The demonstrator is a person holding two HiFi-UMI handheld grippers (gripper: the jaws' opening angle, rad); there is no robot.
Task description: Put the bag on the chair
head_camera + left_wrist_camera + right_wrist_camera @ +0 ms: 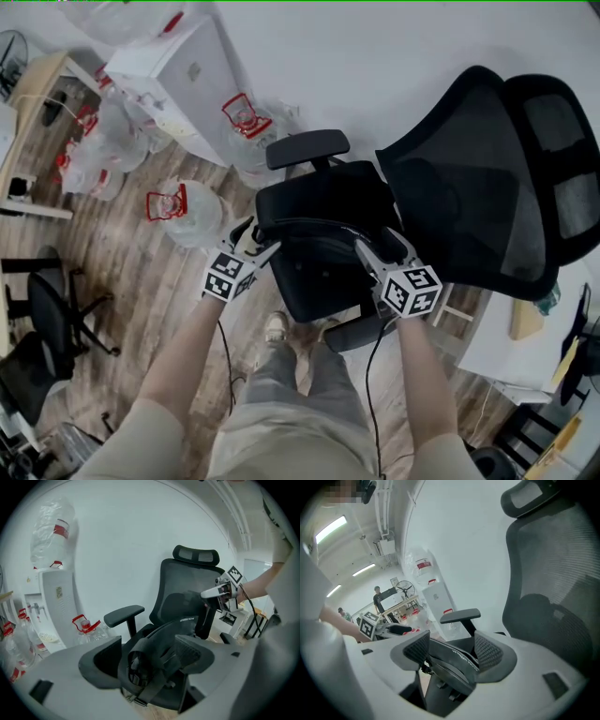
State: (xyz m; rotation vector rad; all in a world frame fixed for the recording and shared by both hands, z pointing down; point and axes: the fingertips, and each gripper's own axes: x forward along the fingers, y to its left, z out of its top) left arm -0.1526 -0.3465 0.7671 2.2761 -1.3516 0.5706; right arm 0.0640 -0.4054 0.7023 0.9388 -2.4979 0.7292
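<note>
Between the wide-apart jaws of my left gripper (258, 239) and right gripper (380, 246), the bag (319, 211) lies unclamped on the chair (478, 178) seat, so I'd back both straight out without snagging its straps.

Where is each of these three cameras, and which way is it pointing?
Head view: on the person's head, looking steeply down at the black bag on the chair; both forearms, left gripper and right gripper show.
Left gripper view: on the left gripper, looking along its open jaws across the bag to the chair back; right gripper and forearm show.
Right gripper view: on the right gripper, looking along its open jaws over the bag toward the armrest; left gripper shows.
Shared: all three show bag and chair.
</note>
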